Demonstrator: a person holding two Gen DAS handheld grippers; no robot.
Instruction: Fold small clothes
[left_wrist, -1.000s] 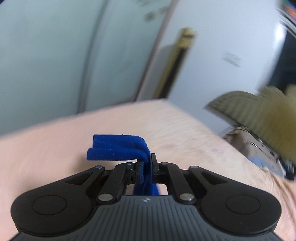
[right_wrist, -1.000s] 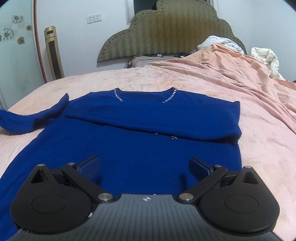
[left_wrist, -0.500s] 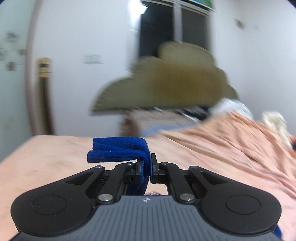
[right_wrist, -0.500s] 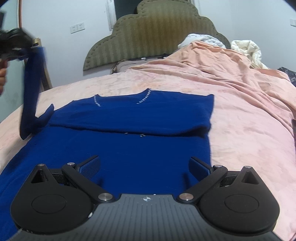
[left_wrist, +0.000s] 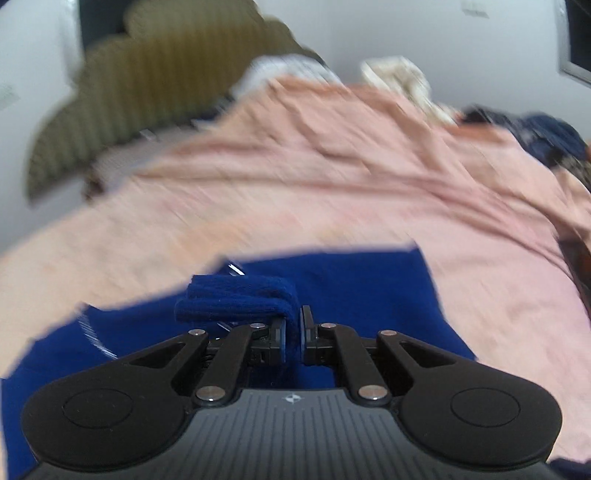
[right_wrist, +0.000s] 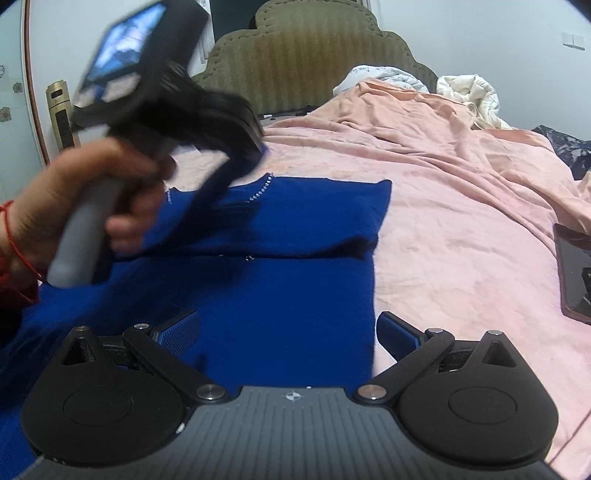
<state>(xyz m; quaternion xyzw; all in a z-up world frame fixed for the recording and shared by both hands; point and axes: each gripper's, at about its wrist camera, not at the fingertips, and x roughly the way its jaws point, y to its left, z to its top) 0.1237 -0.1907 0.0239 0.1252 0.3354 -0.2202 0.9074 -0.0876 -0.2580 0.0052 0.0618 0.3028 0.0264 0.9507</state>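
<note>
Left wrist: fingers (left_wrist: 281, 341) pinch the sleeve cuff (left_wrist: 236, 301), jaws starting to part, above the sweater (left_wrist: 351, 291)'s neckline.

Right wrist: fingers (right_wrist: 177, 332) wide, empty, low over the sweater's hem; left gripper (right_wrist: 255, 147) nearer the neckline, sleeve trailing back to its own left.

Left wrist view: close above blue sweater (left_wrist: 369, 288), tilted down, facing headboard (left_wrist: 147, 85); blurred. Right wrist view: lower edge of sweater (right_wrist: 280, 288), facing same headboard (right_wrist: 314, 55). Shared: sweater, pink bedspread (right_wrist: 461, 206).
</note>
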